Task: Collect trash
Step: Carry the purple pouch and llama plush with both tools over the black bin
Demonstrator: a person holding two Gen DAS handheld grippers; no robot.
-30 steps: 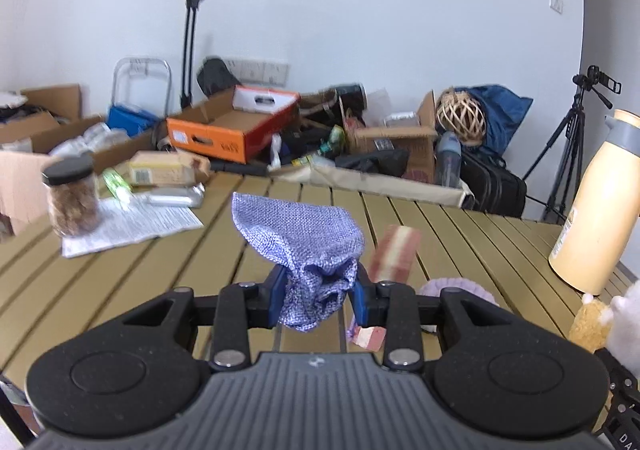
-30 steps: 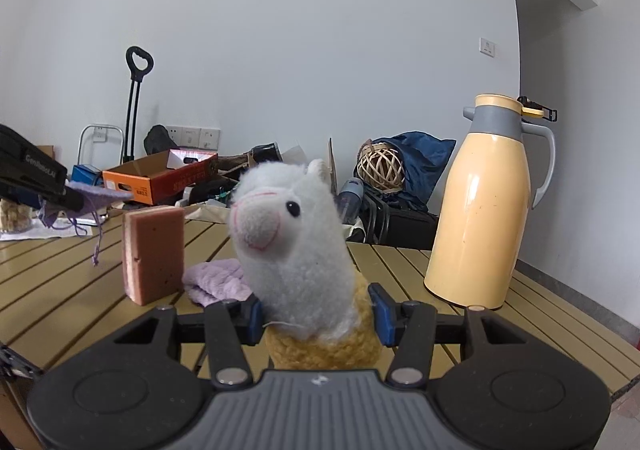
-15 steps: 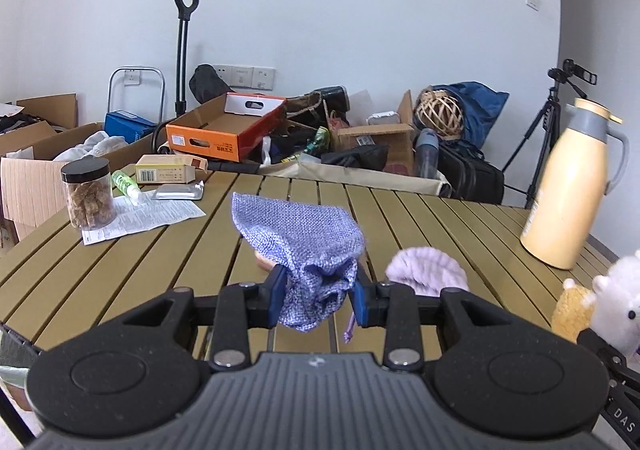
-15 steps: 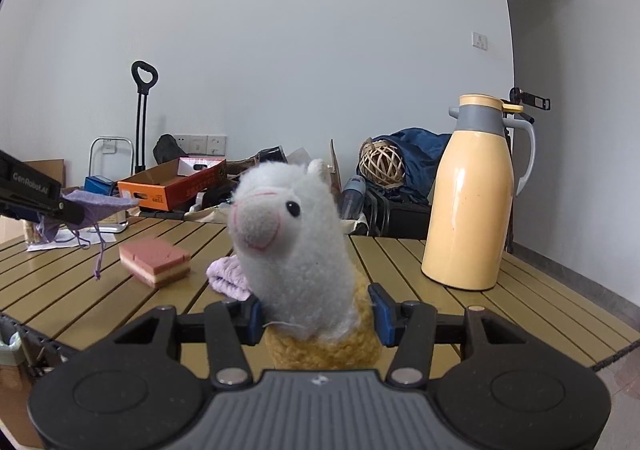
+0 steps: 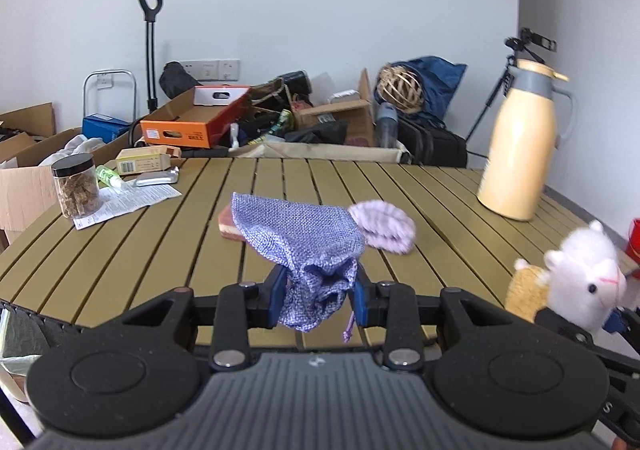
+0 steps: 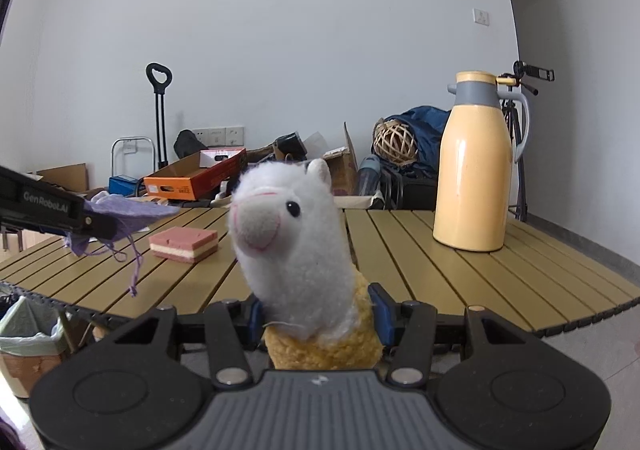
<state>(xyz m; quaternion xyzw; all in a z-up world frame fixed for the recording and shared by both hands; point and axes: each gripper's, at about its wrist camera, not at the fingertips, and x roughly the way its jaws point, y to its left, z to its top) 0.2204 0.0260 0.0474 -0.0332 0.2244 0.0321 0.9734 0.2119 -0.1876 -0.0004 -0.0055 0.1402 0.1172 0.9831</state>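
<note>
Left hand-held gripper (image 5: 318, 296): jaws clamped on the gathered neck of a blue-violet woven drawstring pouch (image 5: 298, 236); the pouch body fans out ahead of the pads, and a thin purple cord hangs down from it.
Right hand-held gripper (image 6: 318, 316): partly closed, its blue pads pressing the yellow body of a plush alpaca (image 6: 294, 234); the white head rises above the pads, snout turned to the left of the picture.
The two grippers: side by side at the near edge of the bench; each shows at the margin of the other's view.
Bench (image 5: 432, 194): olive slatted top.
Sponge (image 6: 184, 244): pink with a pale middle layer, lying flat on the slats; from the left wrist it is partly hidden behind the pouch.
Lilac cloth (image 5: 382, 226): fuzzy, bunched, on the bench just beside the sponge.
Thermos jug (image 6: 474, 164): cream with a grey collar and handle, upright toward the far right of the bench.
Far left of bench: a clear jar with a black lid (image 5: 76, 186) stands on a printed paper sheet (image 5: 128, 202), near a small green bottle, a foil packet and a carton.
Lined bin (image 6: 28, 338): beside the bench edge, low on the left.
Behind the bench: boxes, bags, a wicker ball and a tripod against the wall.
</note>
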